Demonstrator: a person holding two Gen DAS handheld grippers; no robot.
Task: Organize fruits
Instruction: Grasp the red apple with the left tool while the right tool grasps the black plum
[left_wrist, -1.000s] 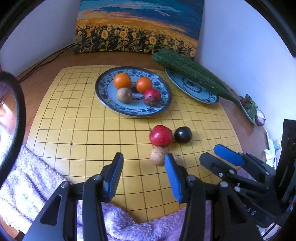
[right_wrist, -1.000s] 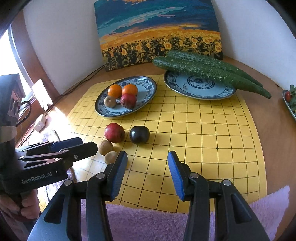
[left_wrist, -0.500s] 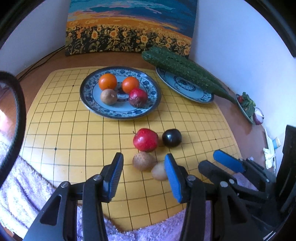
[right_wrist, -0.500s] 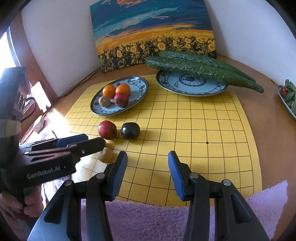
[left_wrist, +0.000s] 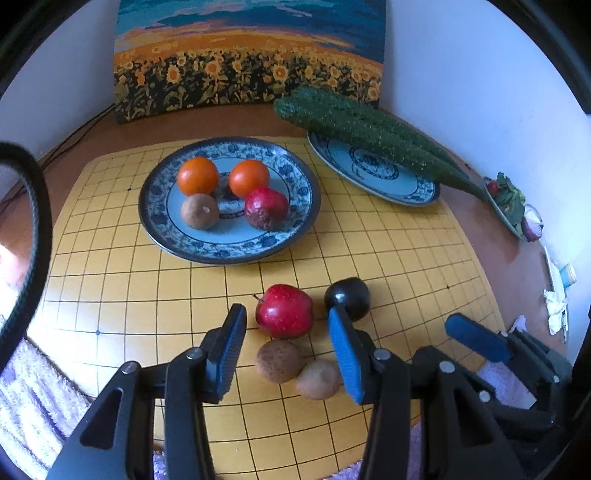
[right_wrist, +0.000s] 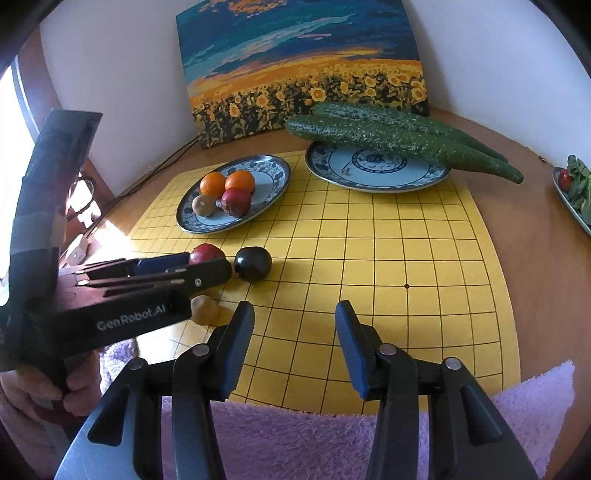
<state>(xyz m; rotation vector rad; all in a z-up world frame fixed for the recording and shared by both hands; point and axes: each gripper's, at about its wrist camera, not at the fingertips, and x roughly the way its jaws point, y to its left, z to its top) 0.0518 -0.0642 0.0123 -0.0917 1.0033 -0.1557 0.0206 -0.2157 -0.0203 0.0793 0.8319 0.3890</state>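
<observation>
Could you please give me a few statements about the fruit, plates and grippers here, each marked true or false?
1. The fruit plate holds four fruits. True.
2. The red apple lies on the fruit plate. False: it lies on the yellow board.
3. The cucumbers rest across the second plate. True.
4. The left gripper is shut on the dark plum. False: it is open, holding nothing.
5. The right gripper holds nothing. True.

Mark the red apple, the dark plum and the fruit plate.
red apple (left_wrist: 284, 311), left wrist view, middle of its skin
dark plum (right_wrist: 253, 263), right wrist view, centre of its front
fruit plate (left_wrist: 236, 246), left wrist view, near patterned rim
</observation>
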